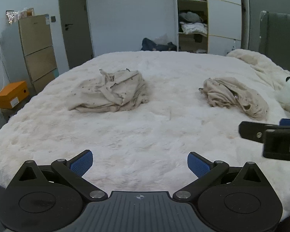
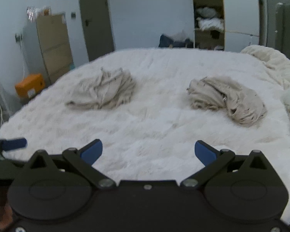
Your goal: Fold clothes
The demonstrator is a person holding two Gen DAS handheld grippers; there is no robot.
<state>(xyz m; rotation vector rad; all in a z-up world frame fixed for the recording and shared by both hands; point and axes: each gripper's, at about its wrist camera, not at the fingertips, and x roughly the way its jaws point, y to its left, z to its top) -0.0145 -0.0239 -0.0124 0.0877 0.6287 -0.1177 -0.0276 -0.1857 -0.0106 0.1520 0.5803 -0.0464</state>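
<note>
Two crumpled beige garments lie on a white fluffy bed (image 1: pixel 137 135). The left garment (image 1: pixel 114 91) sits mid-bed on the left, the right garment (image 1: pixel 235 96) toward the right side. Both show again in the right wrist view: left garment (image 2: pixel 104 90), right garment (image 2: pixel 226 96), on the bed (image 2: pixel 154 127). My left gripper (image 1: pixel 140 164) hovers open over the near part of the bed, nothing between its blue pads. My right gripper (image 2: pixel 148 151) is also open and empty, short of both garments. Part of the right gripper (image 1: pixel 270 137) shows at the left wrist view's right edge.
A bunched white blanket and a plush toy (image 1: pixel 288 92) lie at the bed's right side. An orange box (image 1: pixel 11 94) and a tall beige cabinet (image 1: pixel 38 48) stand left of the bed. A door and open wardrobe shelves (image 1: pixel 192 19) are behind.
</note>
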